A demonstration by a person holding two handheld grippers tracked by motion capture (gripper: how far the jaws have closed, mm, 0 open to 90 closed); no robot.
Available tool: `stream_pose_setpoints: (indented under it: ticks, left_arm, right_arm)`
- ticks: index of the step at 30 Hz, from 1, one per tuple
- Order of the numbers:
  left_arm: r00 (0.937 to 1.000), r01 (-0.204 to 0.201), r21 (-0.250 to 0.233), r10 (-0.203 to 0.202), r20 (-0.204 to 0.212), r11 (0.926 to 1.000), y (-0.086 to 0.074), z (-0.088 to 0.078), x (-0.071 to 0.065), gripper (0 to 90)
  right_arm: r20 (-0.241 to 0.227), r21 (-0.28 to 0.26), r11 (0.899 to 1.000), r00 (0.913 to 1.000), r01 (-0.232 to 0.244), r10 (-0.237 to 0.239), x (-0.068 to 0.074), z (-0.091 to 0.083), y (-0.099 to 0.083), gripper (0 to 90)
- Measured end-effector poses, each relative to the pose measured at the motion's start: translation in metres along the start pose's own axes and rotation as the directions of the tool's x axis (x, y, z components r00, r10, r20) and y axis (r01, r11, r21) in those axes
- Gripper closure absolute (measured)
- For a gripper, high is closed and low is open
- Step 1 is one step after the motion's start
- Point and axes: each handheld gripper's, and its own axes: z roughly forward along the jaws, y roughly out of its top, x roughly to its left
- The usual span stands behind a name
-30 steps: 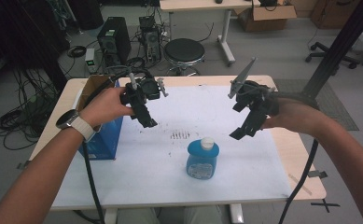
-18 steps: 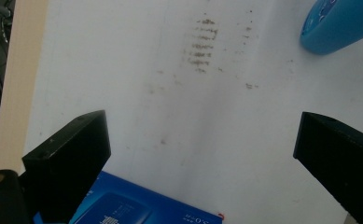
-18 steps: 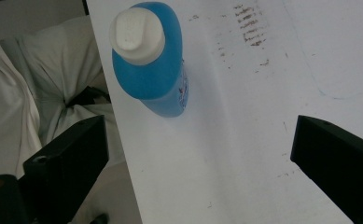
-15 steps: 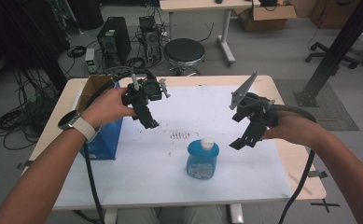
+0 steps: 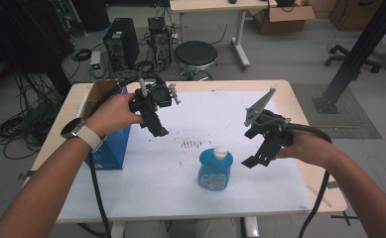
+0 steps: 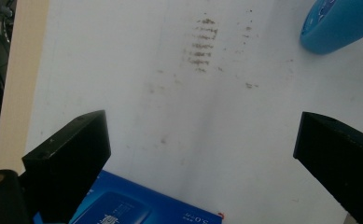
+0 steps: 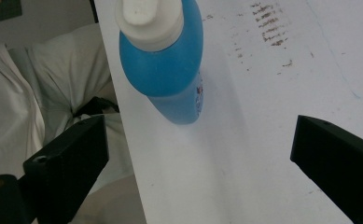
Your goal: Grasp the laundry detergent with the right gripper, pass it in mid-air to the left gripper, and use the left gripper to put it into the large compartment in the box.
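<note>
Right now my right gripper (image 5: pixel 254 157) hangs empty with its jaws spread wide, just beside the blue bottle (image 5: pixel 215 169), which stands upright near the front edge of the white table (image 5: pixel 280 188). My left gripper (image 5: pixel 157 128) is just as wide and empty, held above the table near the blue box (image 5: pixel 110 151). My worry is the bottle: tall, narrow-based and close to that edge. If one jaw clips its white cap (image 7: pixel 149 21) as I come in, I judge it could tip toward my lap.
</note>
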Motion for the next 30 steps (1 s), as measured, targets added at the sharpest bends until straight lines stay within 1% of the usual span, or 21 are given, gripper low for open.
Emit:
stream_pose_setpoints:
  ticks: [6,12,16,19,30]
  left_arm:
    - [1.0000,-0.003,0.006,0.003,0.005,1.0000,0.000,0.001,0.000,4.9]
    - [1.0000,-0.003,0.007,0.003,0.003,1.0000,0.000,0.001,0.000,4.8]
    - [1.0000,-0.004,0.007,0.004,0.001,1.0000,0.000,0.000,0.000,4.7]
    - [1.0000,0.000,0.006,0.000,0.000,1.0000,-0.001,0.000,0.000,4.7]
    - [1.0000,-0.005,0.009,0.005,-0.003,1.0000,-0.001,0.001,-0.001,4.8]
  right_arm:
    - [-0.004,-0.009,1.000,1.0000,-0.002,0.002,0.002,0.007,-0.004,4.1]
    - [-0.004,-0.016,1.000,0.9999,0.011,-0.011,0.007,0.014,-0.007,4.1]
    - [-0.004,-0.015,1.000,1.0000,0.008,-0.008,0.009,0.019,-0.008,4.1]
    - [-0.007,-0.029,1.000,1.0000,0.006,-0.007,0.011,0.024,-0.011,4.1]
    - [-0.009,-0.046,0.999,0.9999,-0.007,0.007,0.015,0.041,-0.022,3.9]
